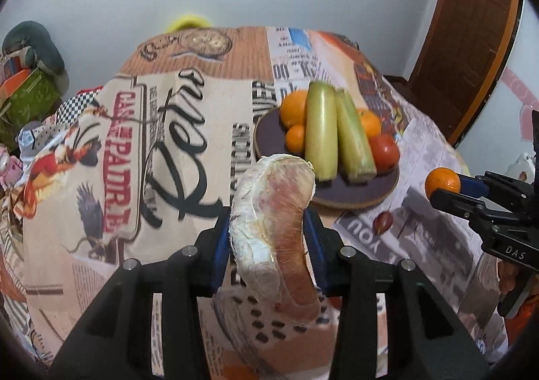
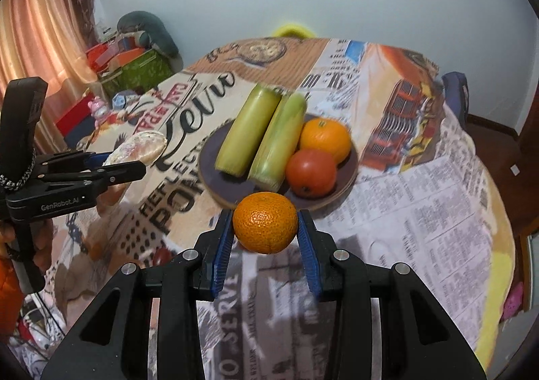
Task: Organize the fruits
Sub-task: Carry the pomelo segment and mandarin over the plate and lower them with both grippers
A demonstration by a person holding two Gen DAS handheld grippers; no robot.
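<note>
our left tongs (image 1: pixel 273 232), marked "genrobot.ai", clamp a peeled fruit wedge (image 1: pixel 276 232) above the surface (image 1: pixel 168 178), whose printed cloth reads "serve" and "you". our right tongs (image 2: pixel 266 232) clamp a small orange (image 2: pixel 265 222) just before the dark plate (image 2: pixel 215 174) of corn (image 2: pixel 247 134), oranges (image 2: pixel 325 139) and a tomato (image 2: pixel 311 172). a grape (image 1: pixel 383 221) lies near the plate. pale walls, wooden door (image 1: pixel 461 53).

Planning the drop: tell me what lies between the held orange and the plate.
Right wrist view: only bare tablecloth separates the orange from the plate.
</note>
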